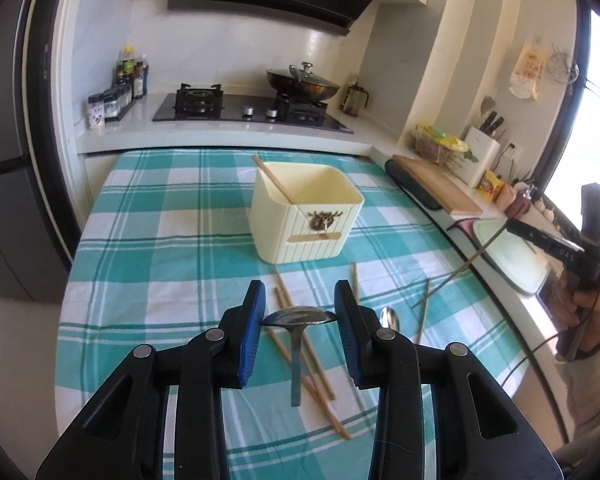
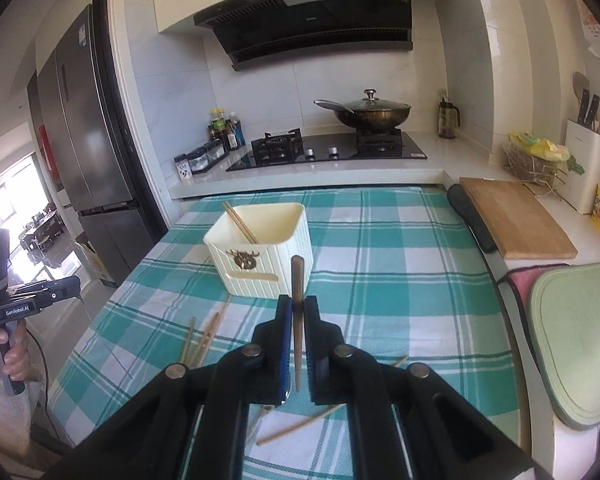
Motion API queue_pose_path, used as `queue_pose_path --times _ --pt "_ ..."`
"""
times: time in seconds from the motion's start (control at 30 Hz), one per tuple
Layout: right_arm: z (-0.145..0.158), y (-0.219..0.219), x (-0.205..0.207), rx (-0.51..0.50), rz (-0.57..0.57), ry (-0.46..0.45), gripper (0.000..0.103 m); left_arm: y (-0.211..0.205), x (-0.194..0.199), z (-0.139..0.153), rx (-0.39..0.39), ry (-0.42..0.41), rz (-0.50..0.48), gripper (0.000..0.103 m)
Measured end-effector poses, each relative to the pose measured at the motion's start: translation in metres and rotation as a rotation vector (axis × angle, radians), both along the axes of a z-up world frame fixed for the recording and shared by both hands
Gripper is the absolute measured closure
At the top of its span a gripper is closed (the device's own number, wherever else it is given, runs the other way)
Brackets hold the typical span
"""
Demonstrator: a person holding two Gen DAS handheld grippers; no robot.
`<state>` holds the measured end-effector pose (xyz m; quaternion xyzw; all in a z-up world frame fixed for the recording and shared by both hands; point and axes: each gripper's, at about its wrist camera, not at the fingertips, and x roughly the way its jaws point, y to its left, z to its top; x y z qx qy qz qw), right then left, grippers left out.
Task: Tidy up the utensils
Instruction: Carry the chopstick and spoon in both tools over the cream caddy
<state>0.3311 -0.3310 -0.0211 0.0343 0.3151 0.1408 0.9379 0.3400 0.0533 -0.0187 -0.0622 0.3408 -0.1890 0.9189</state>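
Left wrist view first: the left gripper (image 1: 300,316) sat at bottom center with its blue pads clamped on a spoon (image 1: 298,320), gripping the bowl edge to edge, handle hanging down toward the bottom of the frame. Under it a bunch of chopsticks (image 1: 300,356) lay scattered on the checked cloth (image 1: 160,240), plus a 2nd spoon (image 1: 390,317) just right of the jaws. The cream box (image 1: 304,216) stood mid-frame, above the gripper, with 1 pair of chopsticks leaning in its upper left corner. Far right, a hand (image 1: 588,312) held the right gripper, and a chopstick stuck out from it toward lower left.

Right wrist view: the right gripper (image 2: 298,312) at bottom center was pinched tight on 1 chopstick (image 2: 298,320), standing nearly vertical in the frame, its tip overlapping the box (image 2: 260,252) in the picture. That box was center left, the same pair leaning inside. Loose chopsticks (image 2: 204,338) lay on the cloth lower left and under the jaws. The other hand (image 2: 8,352) and its gripper showed at the left edge, jaws out of view there.
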Motion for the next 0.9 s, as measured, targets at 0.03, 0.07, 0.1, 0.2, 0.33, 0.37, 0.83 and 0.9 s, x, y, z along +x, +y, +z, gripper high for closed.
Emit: queue_pose_path --times 0.03,0.07,0.1,0.2,0.33,0.37,0.83,0.9 --pt "0.005 0.003 0.003 -0.004 0.007 -0.01 0.097 -0.001 0.005 0.005 -0.006 0.001 -0.005 0.067" --pt "0.009 0.007 0.008 -0.009 0.013 -0.018 0.097 -0.002 0.009 0.01 -0.007 -0.001 -0.01 0.067" --pt "0.014 0.01 0.012 -0.014 0.016 -0.028 0.097 -0.003 0.013 0.015 -0.006 -0.006 -0.012 0.067" --pt "0.028 0.018 0.027 -0.028 0.027 -0.055 0.097 -0.008 0.028 0.033 -0.002 -0.03 -0.017 0.067" --pt "0.051 0.024 0.046 -0.02 0.037 -0.095 0.097 -0.014 0.049 0.058 -0.024 -0.065 -0.016 0.067" --pt "0.057 0.026 0.052 -0.02 0.041 -0.11 0.097 -0.015 0.054 0.066 -0.03 -0.081 -0.015 0.067" --pt "0.084 0.067 0.156 0.077 0.009 -0.35 0.097 -0.052 0.179 0.079 -0.043 -0.303 0.178 0.067" --pt "0.066 0.074 0.176 0.079 0.009 -0.309 0.097 -0.06 0.2 0.059 -0.032 -0.243 0.181 0.067"
